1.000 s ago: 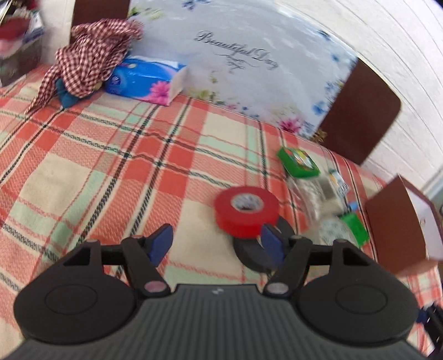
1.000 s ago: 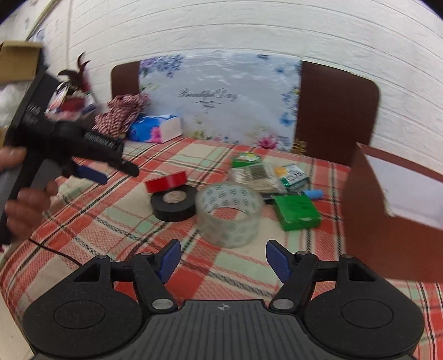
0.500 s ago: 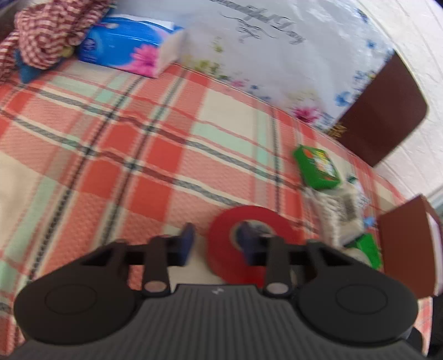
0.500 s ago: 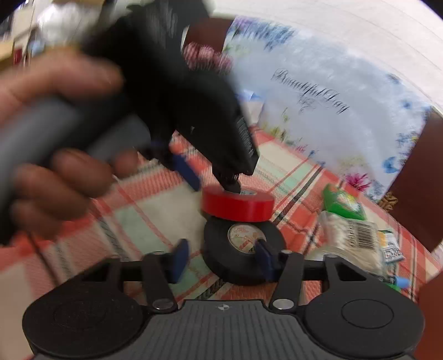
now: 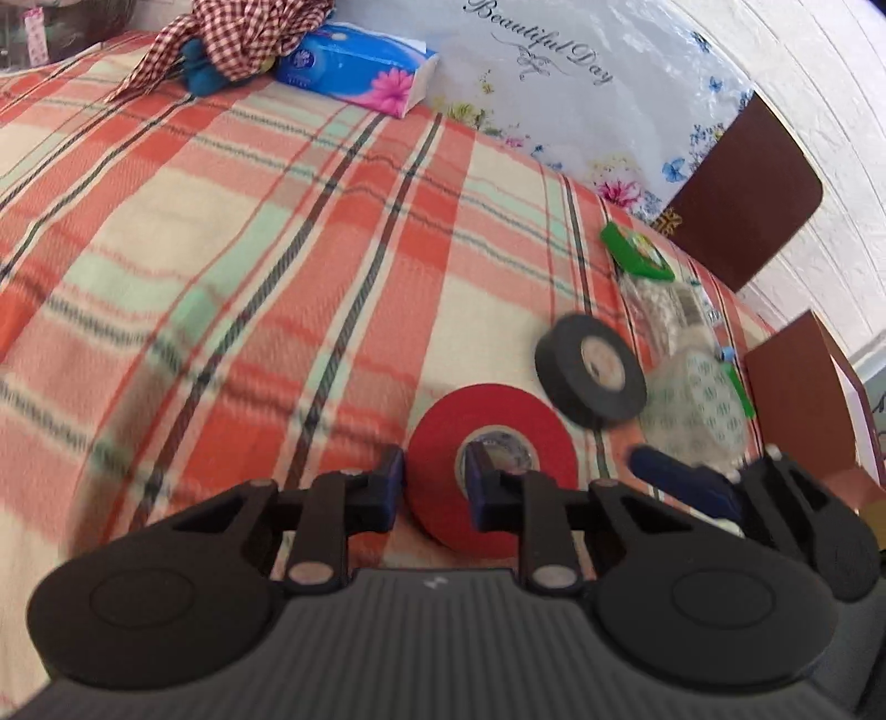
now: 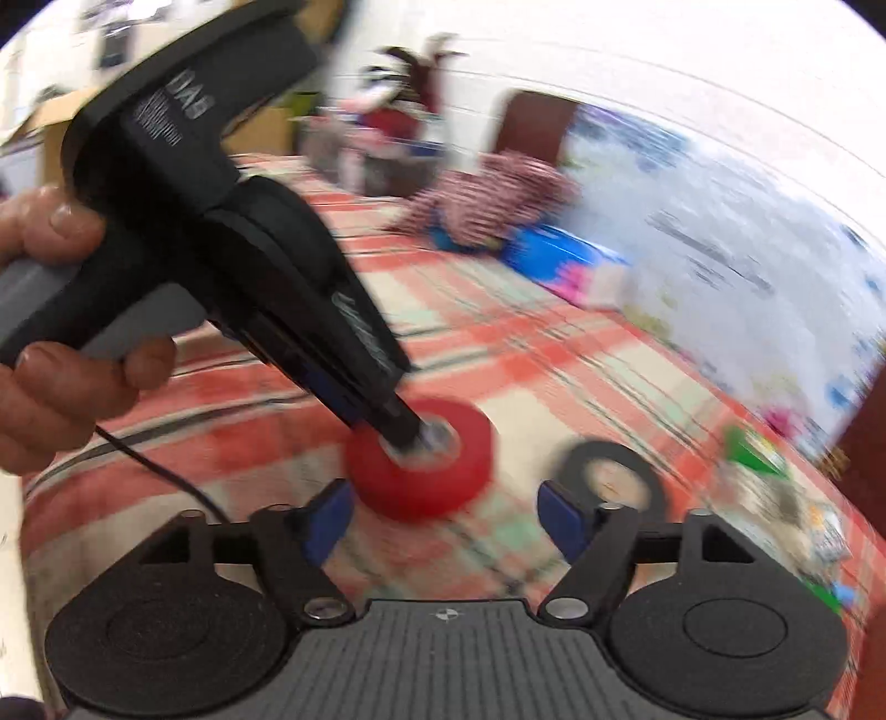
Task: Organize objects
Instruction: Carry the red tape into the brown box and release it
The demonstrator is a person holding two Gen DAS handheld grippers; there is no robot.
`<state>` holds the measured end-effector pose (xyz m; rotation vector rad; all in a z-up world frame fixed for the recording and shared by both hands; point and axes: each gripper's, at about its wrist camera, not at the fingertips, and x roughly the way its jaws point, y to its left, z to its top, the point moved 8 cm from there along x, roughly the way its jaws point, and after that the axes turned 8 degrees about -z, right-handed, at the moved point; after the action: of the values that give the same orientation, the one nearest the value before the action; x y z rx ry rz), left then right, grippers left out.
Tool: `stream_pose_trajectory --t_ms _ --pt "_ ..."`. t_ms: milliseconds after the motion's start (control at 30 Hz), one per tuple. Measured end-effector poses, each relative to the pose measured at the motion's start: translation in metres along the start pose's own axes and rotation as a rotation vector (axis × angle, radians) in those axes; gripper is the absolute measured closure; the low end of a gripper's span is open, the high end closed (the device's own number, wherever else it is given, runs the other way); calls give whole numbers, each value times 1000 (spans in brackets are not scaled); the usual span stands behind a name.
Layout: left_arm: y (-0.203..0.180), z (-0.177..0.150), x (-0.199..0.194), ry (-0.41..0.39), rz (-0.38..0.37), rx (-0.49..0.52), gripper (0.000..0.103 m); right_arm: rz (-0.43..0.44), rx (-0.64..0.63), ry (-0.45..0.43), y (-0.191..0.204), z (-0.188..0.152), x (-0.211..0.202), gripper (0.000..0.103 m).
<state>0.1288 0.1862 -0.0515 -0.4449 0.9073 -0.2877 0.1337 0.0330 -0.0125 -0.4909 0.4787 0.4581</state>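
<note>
Plaid-covered table (image 5: 232, 232) against a white panelled wall, floral "Beautiful Day" board propped along the far edge, tissue pack (image 5: 354, 69) and checked cloth (image 5: 249, 27) at the far left corner. A second ago my left gripper (image 5: 429, 487) hung open short of the red tape roll (image 5: 493, 437), which sat leaning on the black tape roll (image 5: 590, 371); half a second ago it was closing in. Now the fingers (image 5: 390, 479) have narrowed onto the red roll's wall, one pad outside, the other through the core. The red roll now stands apart from the black one, nearer the table's near edge and seemingly off the cloth, so I judge the pick made and the first sorting move under way. Right wrist view confirms it, though heavily blurred: left gripper tip buried in the red roll's hole. My right gripper (image 6: 446, 512) has swung left; it is spread wide, holding nothing, hovering just short of both rolls. The clear tape roll (image 5: 698, 410) and green packets (image 5: 637, 249) wait untouched toward the right edge, beside the brown box (image 5: 797, 399).
</note>
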Motion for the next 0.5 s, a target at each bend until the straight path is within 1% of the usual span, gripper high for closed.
stream_pose_trajectory --t_ms 33,67,100,133,167,200,233,267,300,333,400,500 --pt "-1 -3 -1 7 8 -1 69 4 -29 -2 8 0 3 28" --pt "-3 -2 -2 2 12 13 59 3 -53 5 16 0 8 28" --pt "-4 0 -2 -8 25 30 54 -1 -61 15 20 -1 14 28" --pt "-3 2 0 -15 45 40 54 -7 -55 25 21 0 20 26" --pt "-3 3 3 -10 57 42 56 -9 -26 17 18 -1 23 21" --pt "-3 3 6 -3 64 38 56 -16 10 15 13 -2 25 13" --pt "-5 2 8 -6 70 46 57 -7 55 28 7 -5 29 13" --pt "-8 1 9 -7 68 63 68 30 123 50 0 -7 33 22" --pt "-11 -1 10 2 80 77 73 93 204 77 -7 -11 34 32" --pt "-15 -2 10 -1 99 95 74 131 267 79 -14 -11 31 33" --pt "-27 -3 7 4 98 118 75 119 270 77 -18 -11 20 33" --pt "-58 -2 1 -3 48 152 75 24 226 13 -30 -15 -12 33"
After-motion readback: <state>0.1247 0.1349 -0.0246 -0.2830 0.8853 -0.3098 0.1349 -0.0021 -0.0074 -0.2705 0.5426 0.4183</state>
